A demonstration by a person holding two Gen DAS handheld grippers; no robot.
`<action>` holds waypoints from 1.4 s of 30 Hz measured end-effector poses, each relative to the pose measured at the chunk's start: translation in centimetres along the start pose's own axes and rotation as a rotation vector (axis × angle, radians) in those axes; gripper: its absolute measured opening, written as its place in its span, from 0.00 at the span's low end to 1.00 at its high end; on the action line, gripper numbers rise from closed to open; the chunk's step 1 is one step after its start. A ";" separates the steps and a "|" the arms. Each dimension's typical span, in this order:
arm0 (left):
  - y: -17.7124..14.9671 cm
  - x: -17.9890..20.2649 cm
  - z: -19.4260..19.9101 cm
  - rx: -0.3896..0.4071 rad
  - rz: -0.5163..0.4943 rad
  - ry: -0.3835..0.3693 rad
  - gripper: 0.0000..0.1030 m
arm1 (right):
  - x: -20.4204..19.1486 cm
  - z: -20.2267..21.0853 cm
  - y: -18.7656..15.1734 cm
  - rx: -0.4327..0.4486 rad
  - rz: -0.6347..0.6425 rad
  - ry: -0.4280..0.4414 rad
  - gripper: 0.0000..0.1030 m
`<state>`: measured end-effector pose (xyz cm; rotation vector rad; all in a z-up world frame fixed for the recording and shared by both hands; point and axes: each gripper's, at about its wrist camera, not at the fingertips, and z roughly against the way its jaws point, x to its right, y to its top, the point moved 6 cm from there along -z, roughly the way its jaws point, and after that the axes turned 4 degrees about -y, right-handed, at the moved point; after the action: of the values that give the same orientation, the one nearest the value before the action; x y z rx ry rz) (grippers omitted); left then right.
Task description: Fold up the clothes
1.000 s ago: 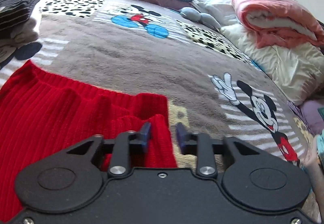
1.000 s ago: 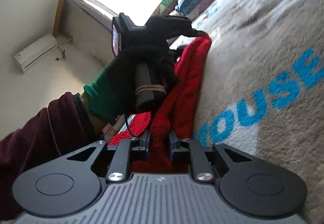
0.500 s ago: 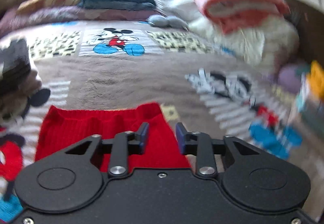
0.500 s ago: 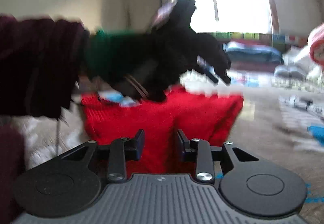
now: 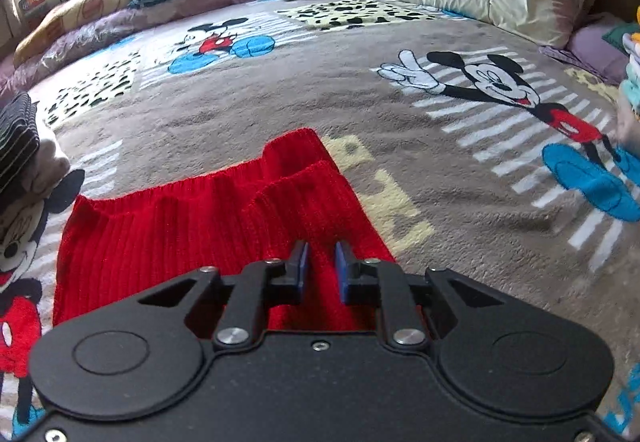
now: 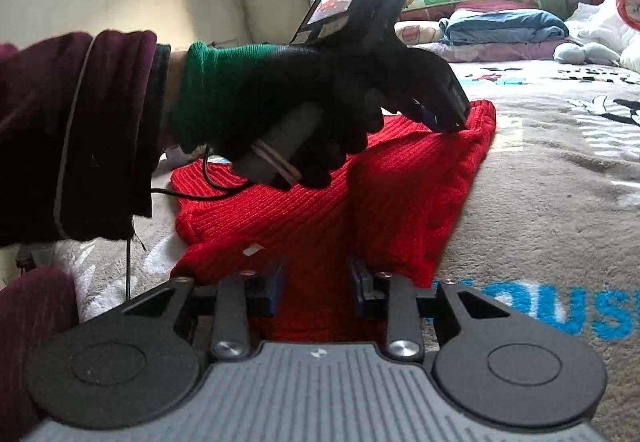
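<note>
Both views are sharp now, not blurry like half a sec ago, and the red knit top (image 5: 208,218) has swung down flat onto the bed.

Big mouse blanket (image 5: 360,110) fills most of the left view. Red top lies on it, lower left to middle of the frame, with one flap doubled over the rest. Looks like a fold was just made, so the top sits flat to keep it neat.

Gloved left hand (image 6: 304,102) is in the middle of the right view, w/ a dark red sleeve (image 6: 72,130) at far left. It tips the left gripper (image 6: 452,118) down onto the far corner of the top, prob. to press it. Its fingers look close together in the left view, red cloth b/w them, but clamped or not? Can't tell.

Right gripper (image 6: 316,284), bottom middle, has fingers wide apart, cloth under them, not pinched. A sec ago they were close.
</note>
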<state>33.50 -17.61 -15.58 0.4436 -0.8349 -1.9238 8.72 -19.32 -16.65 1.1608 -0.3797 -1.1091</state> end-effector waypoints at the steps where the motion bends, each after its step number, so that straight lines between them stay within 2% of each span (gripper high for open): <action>1: 0.2 -0.3 0.4 -0.001 0.028 -0.006 0.14 | -0.1 0.3 0.0 0.003 0.000 0.000 0.34; 3: 0.3 -0.9 2.1 0.026 0.090 -0.025 0.17 | -0.3 1.0 -0.2 0.007 -0.010 0.003 0.43; 4: 0.0 -1.3 3.2 0.038 0.108 -0.030 0.22 | -0.3 1.3 -0.4 0.003 -0.031 0.010 0.45; 7: -1.1 -2.3 6.3 0.071 0.160 -0.027 0.56 | -0.5 2.4 -0.8 -0.003 -0.075 0.027 0.54; 13: -4.9 -5.0 12.6 0.120 0.306 -0.067 0.67 | -1.1 3.6 -1.0 -0.012 -0.090 0.004 0.60; 16: -7.2 -6.7 15.4 0.153 0.392 -0.080 0.69 | -1.4 3.2 -1.6 -0.038 -0.090 -0.006 0.71; 18: -8.7 -8.0 17.1 0.178 0.462 -0.083 0.72 | -1.5 2.9 -2.4 -0.063 -0.105 -0.003 0.85; 20: -10.7 -9.6 18.9 0.213 0.546 -0.083 0.74 | -1.7 2.5 -2.9 -0.092 -0.107 -0.002 0.91; 24: -14.1 -12.4 21.1 0.258 0.694 -0.080 0.75 | -2.5 2.2 -3.5 -0.112 -0.056 -0.027 0.93; 28: -18.2 -15.3 22.5 0.290 0.865 -0.081 0.75 | -2.3 2.6 -3.5 -0.118 -0.099 -0.009 0.93; 29: -19.2 -15.8 22.7 0.294 0.897 -0.073 0.75 | -2.4 2.8 -3.5 -0.122 -0.103 -0.007 0.91; 33: -21.7 -17.7 23.2 0.333 1.009 -0.067 0.75 | -3.4 3.6 -3.6 -0.127 -0.061 -0.023 0.68; 36: -22.8 -19.2 23.6 0.377 1.095 -0.077 0.74 | -4.9 4.2 -3.6 -0.119 -0.023 0.000 0.63; 42: -23.9 -22.1 23.3 0.443 1.232 -0.124 0.70 | -7.4 4.6 -2.7 -0.105 0.045 0.035 0.64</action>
<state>14.69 17.71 -17.18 0.0023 -1.2236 -0.6282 0.64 -15.50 -15.06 1.0729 -0.3152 -1.0565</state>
